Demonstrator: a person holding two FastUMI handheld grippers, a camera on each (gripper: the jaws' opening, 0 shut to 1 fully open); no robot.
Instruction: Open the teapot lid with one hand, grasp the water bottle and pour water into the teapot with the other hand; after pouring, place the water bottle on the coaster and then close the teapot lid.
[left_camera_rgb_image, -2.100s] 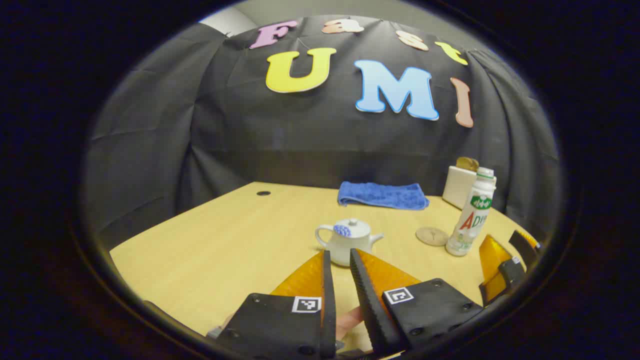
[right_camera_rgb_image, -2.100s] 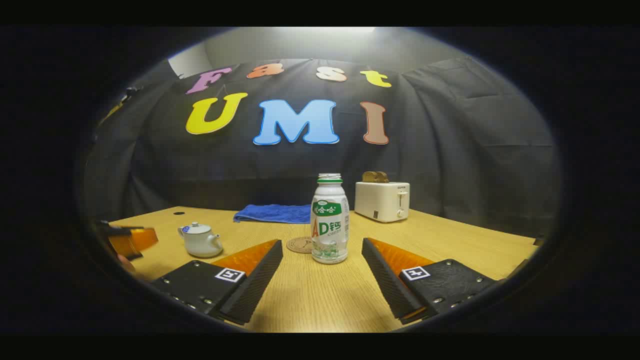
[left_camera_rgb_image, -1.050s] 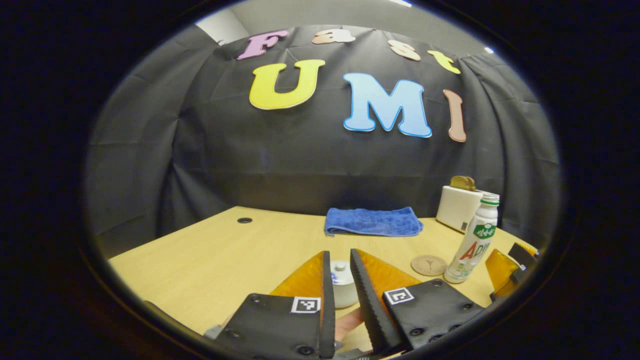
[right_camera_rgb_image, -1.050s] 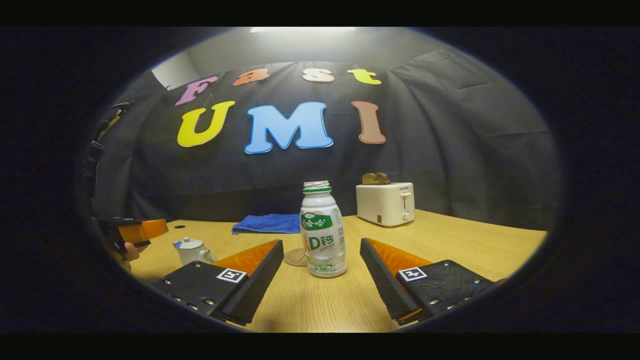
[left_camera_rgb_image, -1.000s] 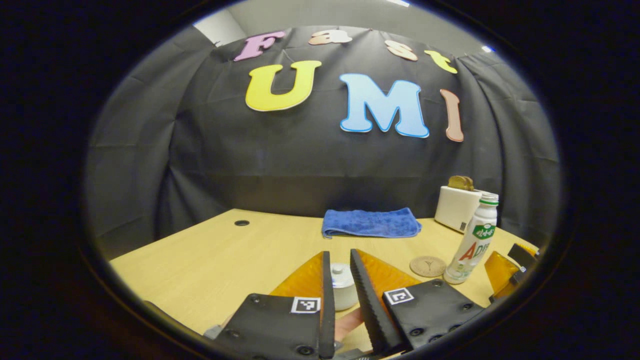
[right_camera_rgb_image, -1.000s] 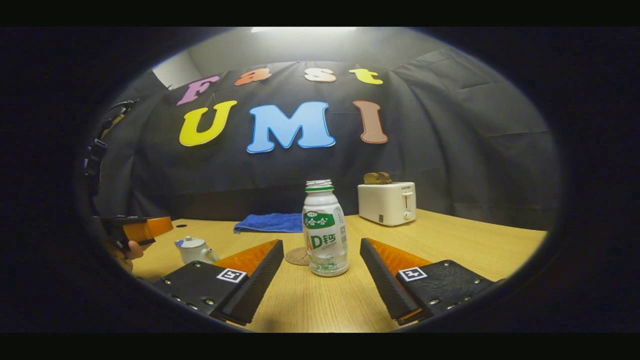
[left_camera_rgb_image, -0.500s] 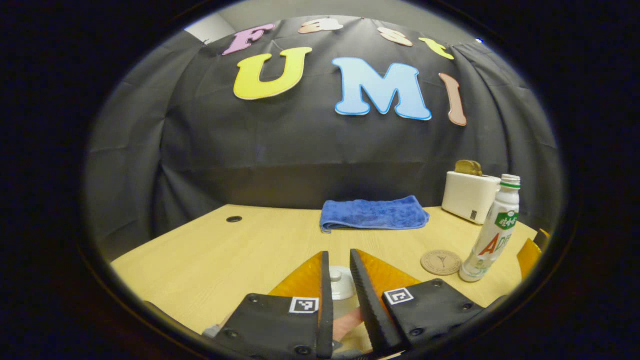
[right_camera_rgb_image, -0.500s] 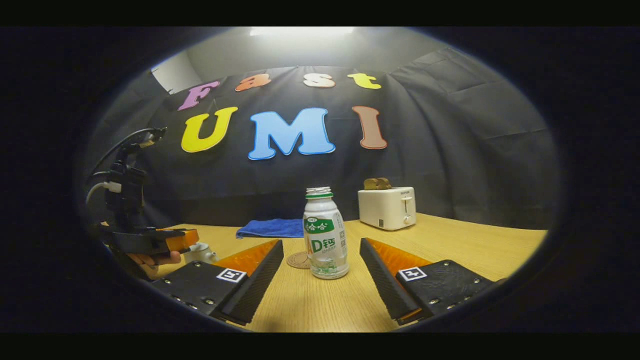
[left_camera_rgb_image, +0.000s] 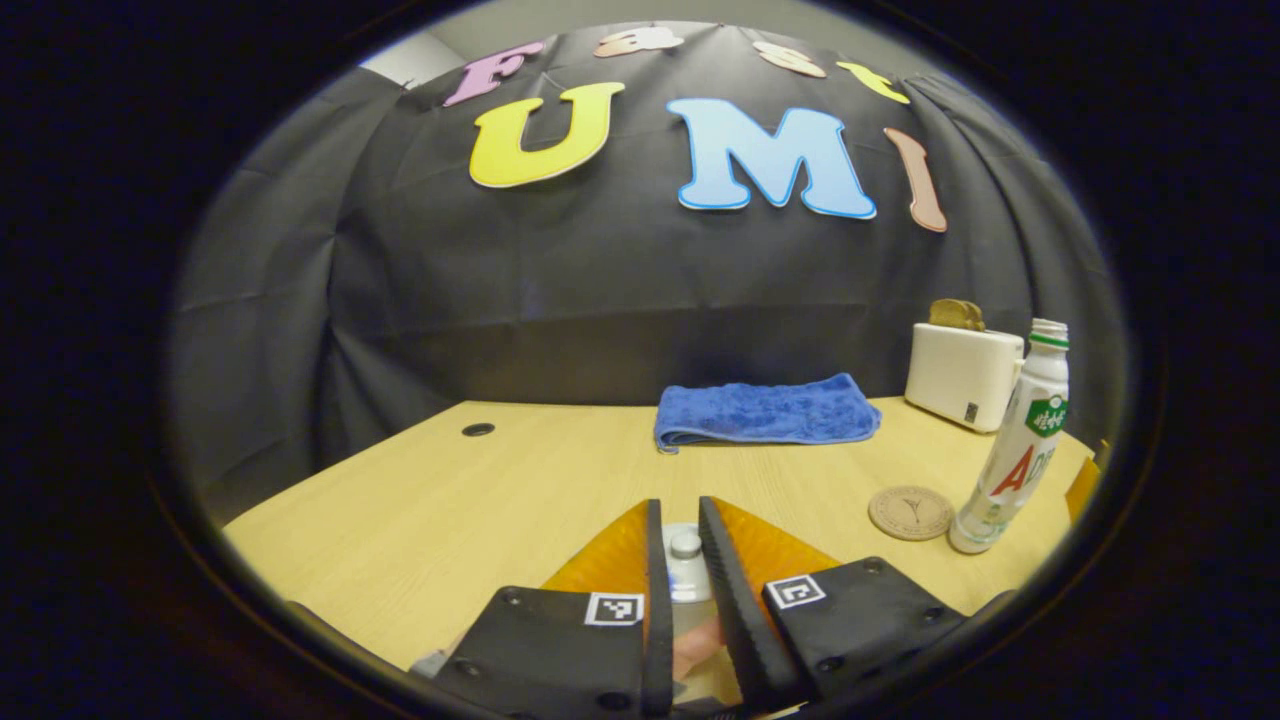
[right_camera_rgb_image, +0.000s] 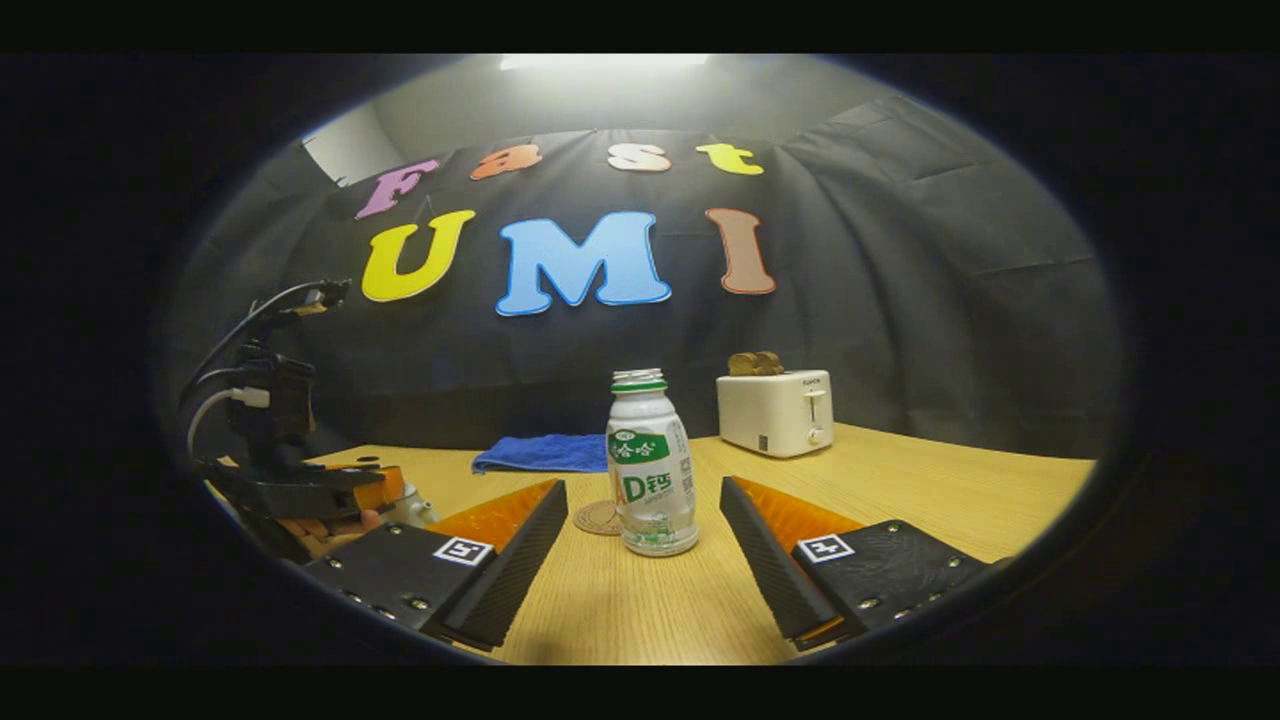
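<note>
1. The left gripper (left_camera_rgb_image: 675, 545) has its jaws almost together around the small knob of the teapot lid (left_camera_rgb_image: 685, 548), at 6 o'clock. I cannot tell if they pinch it. A loose hold could drop the lid.
2. The right gripper (right_camera_rgb_image: 640, 520) is spread wide. The water bottle (right_camera_rgb_image: 650, 470) stands between its fingers, untouched, with the coaster (right_camera_rgb_image: 598, 517) just behind at 10 o'clock. A bump could tip it.

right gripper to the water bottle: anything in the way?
Nothing visible. The right gripper is open, and the water bottle stands upright straight ahead between its fingers on bare table. The coaster lies behind the bottle, not in the path.
</note>
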